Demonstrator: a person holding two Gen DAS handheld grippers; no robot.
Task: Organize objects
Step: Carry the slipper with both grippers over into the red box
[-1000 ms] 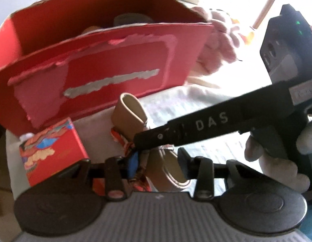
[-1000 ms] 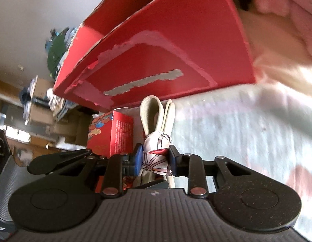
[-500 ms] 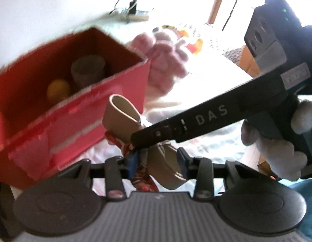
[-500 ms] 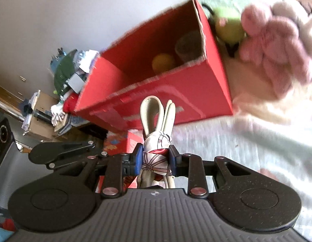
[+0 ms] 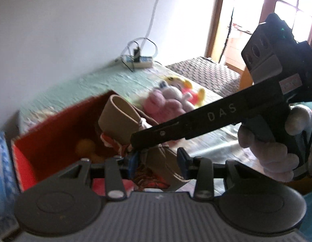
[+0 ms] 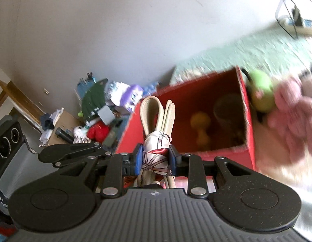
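Note:
A coiled beige belt [image 5: 123, 125] tied with a red-and-white patterned scarf [image 6: 156, 155] is held in the air by both grippers. My left gripper [image 5: 158, 159] is shut on its lower coil. My right gripper [image 6: 154, 159] is shut on the scarf knot; its finger [image 5: 188, 125] crosses the left wrist view. The open red cardboard box [image 6: 248, 121] lies below and beyond the belt; inside are a yellow toy [image 6: 202, 125] and a brown cup [image 6: 226, 109].
A pink plush toy [image 5: 166, 109] and a green plush [image 6: 260, 90] lie on the pale green bedspread [image 5: 91, 84] right of the box. A power strip with cables [image 5: 139, 59] sits by the wall. Clutter [image 6: 99, 113] covers the floor on the left.
Both grippers have lifted the belt from the bed beside the box up above the box's opening. The box's inside now shows below the belt.

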